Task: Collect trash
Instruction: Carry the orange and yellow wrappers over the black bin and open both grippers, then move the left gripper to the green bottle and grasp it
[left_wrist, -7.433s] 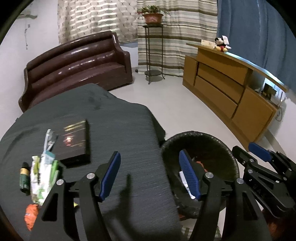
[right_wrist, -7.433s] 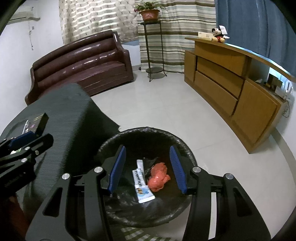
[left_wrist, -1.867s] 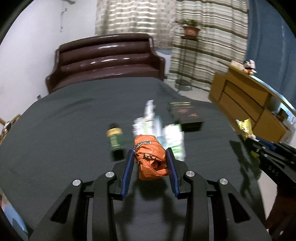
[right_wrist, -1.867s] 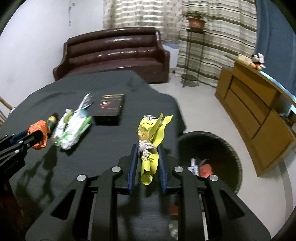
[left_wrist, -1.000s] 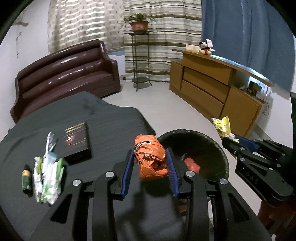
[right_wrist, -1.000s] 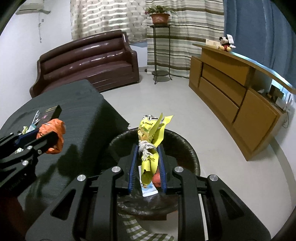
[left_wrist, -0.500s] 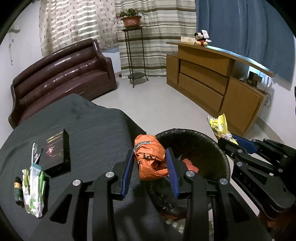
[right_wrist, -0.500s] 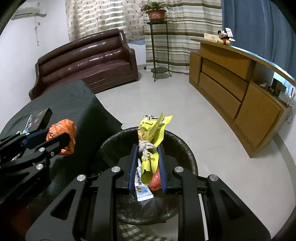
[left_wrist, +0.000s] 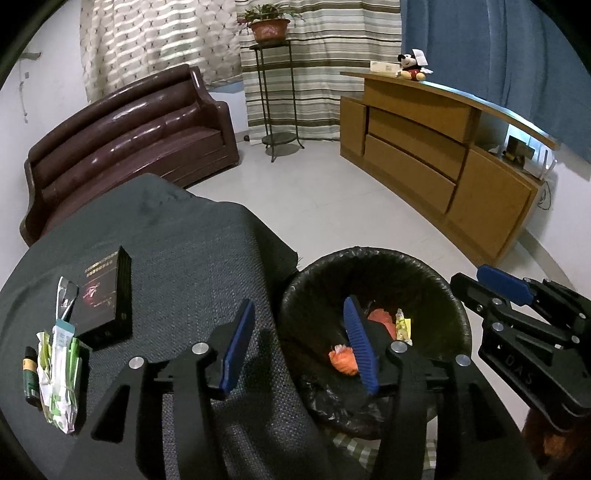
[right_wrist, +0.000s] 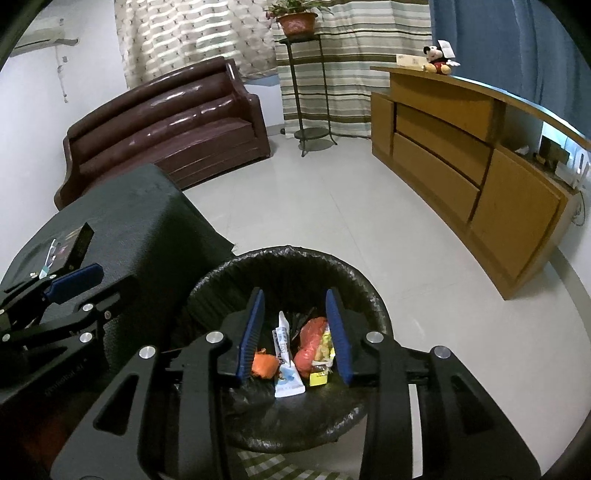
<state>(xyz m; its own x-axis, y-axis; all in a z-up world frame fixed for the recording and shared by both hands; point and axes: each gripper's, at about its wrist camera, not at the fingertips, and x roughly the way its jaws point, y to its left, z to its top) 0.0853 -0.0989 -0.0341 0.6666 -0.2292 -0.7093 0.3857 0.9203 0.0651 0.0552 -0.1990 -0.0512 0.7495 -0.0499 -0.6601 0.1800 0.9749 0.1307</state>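
A black lined trash bin (left_wrist: 436, 280) (right_wrist: 236, 273) stands on the floor beside the table. Inside lie an orange wrapper (left_wrist: 343, 360) (right_wrist: 264, 363), a red bag (right_wrist: 310, 345), a yellow wrapper (left_wrist: 402, 326) (right_wrist: 321, 369) and a white tube (right_wrist: 286, 365). My left gripper (left_wrist: 299, 347) is open and empty, over the table edge and bin rim. My right gripper (right_wrist: 293, 332) is open and empty above the bin. On the table a green-white wrapper (left_wrist: 59, 373) and a small green bottle (left_wrist: 29, 376) lie at the left.
A dark box (left_wrist: 107, 299) lies on the dark-clothed table (left_wrist: 192, 266). A brown sofa (left_wrist: 129, 136), a plant stand (left_wrist: 273, 99) and a wooden cabinet (left_wrist: 443, 158) stand around the pale floor.
Both grippers have opened. The orange wrapper dropped from the left and the yellow wrapper from the right; both now lie in the bin.
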